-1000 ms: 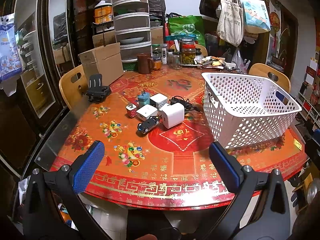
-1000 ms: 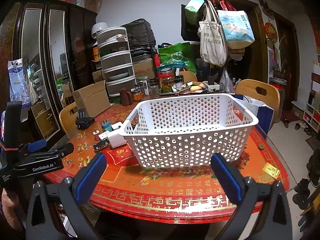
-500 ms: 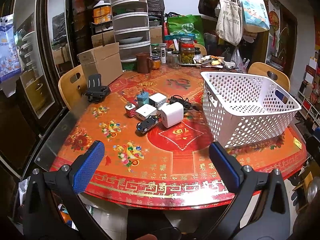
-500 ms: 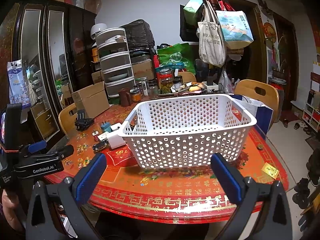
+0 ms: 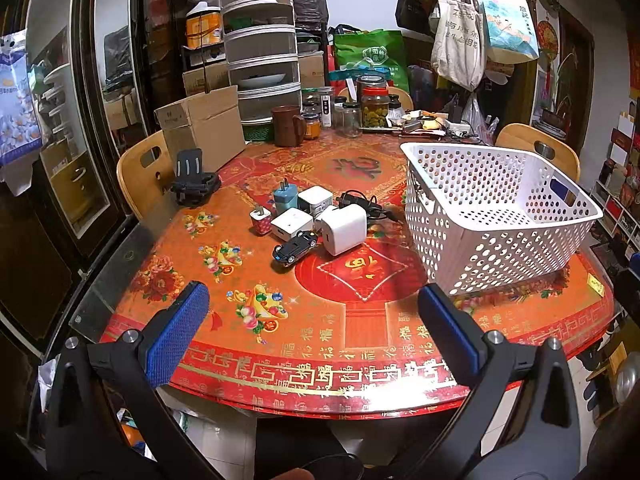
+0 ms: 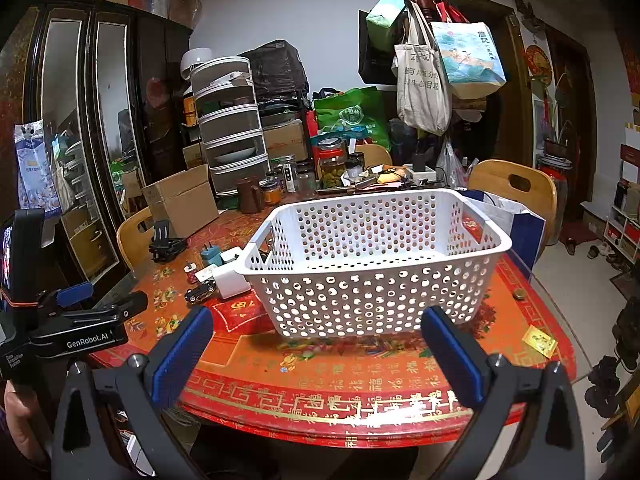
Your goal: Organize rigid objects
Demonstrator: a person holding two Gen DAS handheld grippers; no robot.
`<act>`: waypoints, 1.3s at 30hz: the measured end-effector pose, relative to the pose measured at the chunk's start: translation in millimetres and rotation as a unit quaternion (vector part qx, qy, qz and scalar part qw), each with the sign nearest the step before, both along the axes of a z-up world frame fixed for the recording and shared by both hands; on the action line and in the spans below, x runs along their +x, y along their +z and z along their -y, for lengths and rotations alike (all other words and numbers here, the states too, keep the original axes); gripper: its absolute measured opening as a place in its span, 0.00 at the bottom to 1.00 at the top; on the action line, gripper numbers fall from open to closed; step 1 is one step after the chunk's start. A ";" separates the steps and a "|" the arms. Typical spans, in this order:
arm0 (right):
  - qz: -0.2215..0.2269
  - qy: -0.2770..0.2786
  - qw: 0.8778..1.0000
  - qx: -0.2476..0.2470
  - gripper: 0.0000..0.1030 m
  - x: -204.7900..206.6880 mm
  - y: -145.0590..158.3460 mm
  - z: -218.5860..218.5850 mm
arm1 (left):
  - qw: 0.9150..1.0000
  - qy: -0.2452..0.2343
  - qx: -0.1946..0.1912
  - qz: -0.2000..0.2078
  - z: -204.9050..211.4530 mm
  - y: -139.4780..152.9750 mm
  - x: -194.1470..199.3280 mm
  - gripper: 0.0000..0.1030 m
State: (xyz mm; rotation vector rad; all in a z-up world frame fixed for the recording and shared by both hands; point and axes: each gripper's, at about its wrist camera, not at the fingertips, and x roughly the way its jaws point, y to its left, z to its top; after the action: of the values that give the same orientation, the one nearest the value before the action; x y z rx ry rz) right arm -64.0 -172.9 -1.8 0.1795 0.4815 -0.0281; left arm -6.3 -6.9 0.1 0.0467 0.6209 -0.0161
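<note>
A white perforated basket (image 5: 496, 216) stands empty on the right of the red round table (image 5: 340, 328); it also shows in the right wrist view (image 6: 372, 264). Left of it lies a cluster: a large white charger (image 5: 344, 229), smaller white chargers (image 5: 292, 223), a blue plug (image 5: 285, 197), a small pink-and-white plug (image 5: 260, 220), a black toy car (image 5: 295, 246) and a black cable (image 5: 360, 200). My left gripper (image 5: 314, 320) is open and empty near the table's front edge. My right gripper (image 6: 316, 344) is open and empty in front of the basket.
A black phone stand (image 5: 194, 182) and a cardboard box (image 5: 204, 130) sit at the table's left. Jars, a brown mug (image 5: 286, 126) and a stacked food cover (image 5: 262, 48) crowd the back. Wooden chairs (image 5: 140, 172) ring the table. A small yellow card (image 6: 540, 342) lies at the right.
Both views have shifted only slightly; the basket and the cluster sit where they were. Both grippers stay open and empty.
</note>
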 end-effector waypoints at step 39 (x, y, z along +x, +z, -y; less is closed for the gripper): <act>-0.103 -0.157 0.982 0.013 0.99 111.8 -18.8 195.5 | 0.999 0.017 -0.033 -0.009 -37.7 -37.3 92.8 1.00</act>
State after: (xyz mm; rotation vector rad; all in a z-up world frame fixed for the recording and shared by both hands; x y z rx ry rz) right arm 47.8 -368.4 -20.6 0.2781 0.6558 -0.3514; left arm 86.5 30.8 -37.1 -0.0276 0.6386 -0.0032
